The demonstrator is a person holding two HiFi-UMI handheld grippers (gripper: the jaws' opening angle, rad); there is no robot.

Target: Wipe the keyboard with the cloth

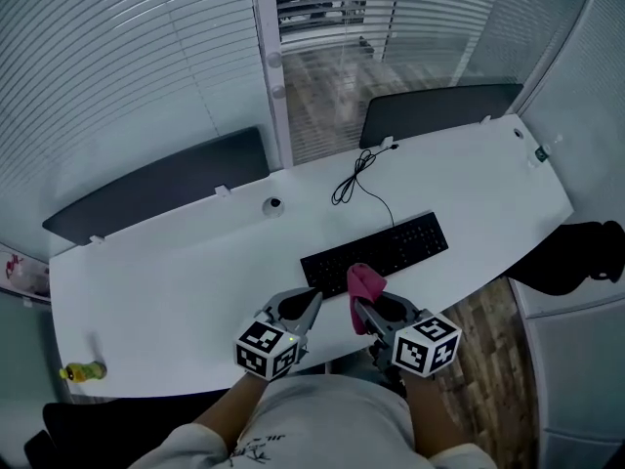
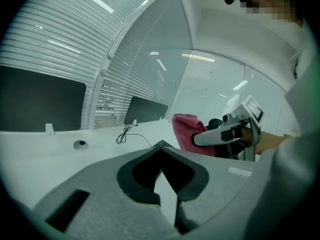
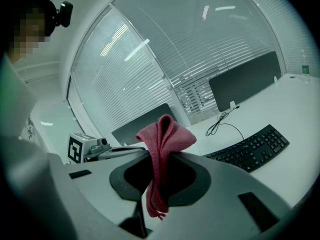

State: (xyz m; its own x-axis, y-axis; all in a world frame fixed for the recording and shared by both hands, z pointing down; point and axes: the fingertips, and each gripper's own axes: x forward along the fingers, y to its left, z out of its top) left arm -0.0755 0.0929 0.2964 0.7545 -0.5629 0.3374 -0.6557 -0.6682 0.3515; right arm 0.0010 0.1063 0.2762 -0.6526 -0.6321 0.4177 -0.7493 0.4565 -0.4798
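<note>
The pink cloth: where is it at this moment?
In the head view, the pink cloth is pinched in the right gripper, low and right of centre, at the near edge of the black keyboard.

Held low before the torso, side by side and near each other: left gripper [image 1: 312, 298] and right gripper [image 1: 363, 311], tips angled forward and inward, marker cubes nearest the body. Left jaws together at the tips, nothing between. Right jaws clamped on the cloth [image 3: 162, 134], fold standing above, tail hanging below. Forearms drawn in close.
</note>
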